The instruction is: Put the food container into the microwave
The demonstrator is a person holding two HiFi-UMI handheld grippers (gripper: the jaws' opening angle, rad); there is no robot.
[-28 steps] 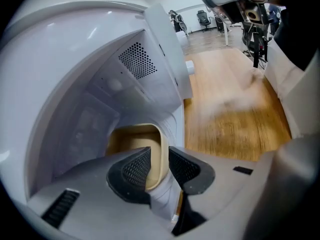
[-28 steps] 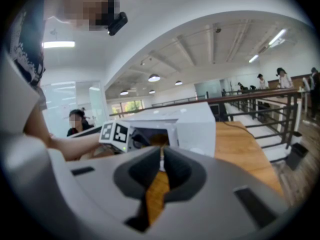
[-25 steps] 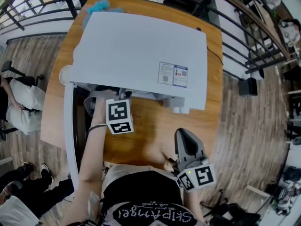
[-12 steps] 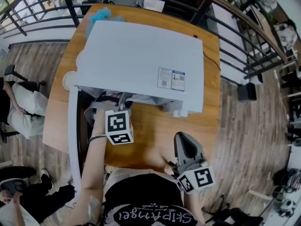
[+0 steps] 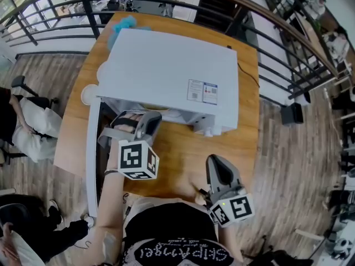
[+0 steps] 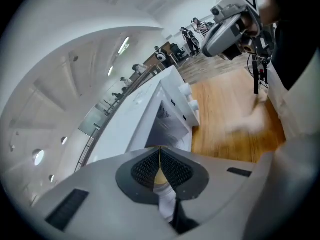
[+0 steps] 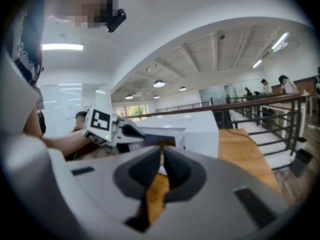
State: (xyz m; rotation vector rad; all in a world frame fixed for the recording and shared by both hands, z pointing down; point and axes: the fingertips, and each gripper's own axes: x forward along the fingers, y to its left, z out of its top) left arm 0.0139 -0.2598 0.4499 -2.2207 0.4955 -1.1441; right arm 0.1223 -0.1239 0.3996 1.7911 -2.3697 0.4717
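Observation:
The white microwave (image 5: 166, 71) stands on the wooden table (image 5: 183, 154) with its door (image 5: 92, 148) swung open to the left. My left gripper (image 5: 147, 123) hovers just outside the opening. Its jaws have just been closing and are shut with nothing between them (image 6: 160, 150). The food container is mostly hidden: only a pale yellowish sliver (image 5: 148, 108) shows inside the cavity, and I cannot tell what it is. My right gripper (image 5: 217, 165) rests shut and empty (image 7: 161, 153) over the table's near right part, pointing at the microwave (image 7: 195, 129).
A blue cloth (image 5: 125, 22) lies behind the microwave and a white round object (image 5: 89, 95) sits at its left corner. A black cable (image 5: 248, 73) runs off the right side. Metal railings (image 5: 288, 49) ring the table. A seated person (image 5: 30, 123) is to the left.
My left gripper has pulled back out of the microwave opening toward me and risen, so its marker cube looks larger. The right gripper has stayed where it was.

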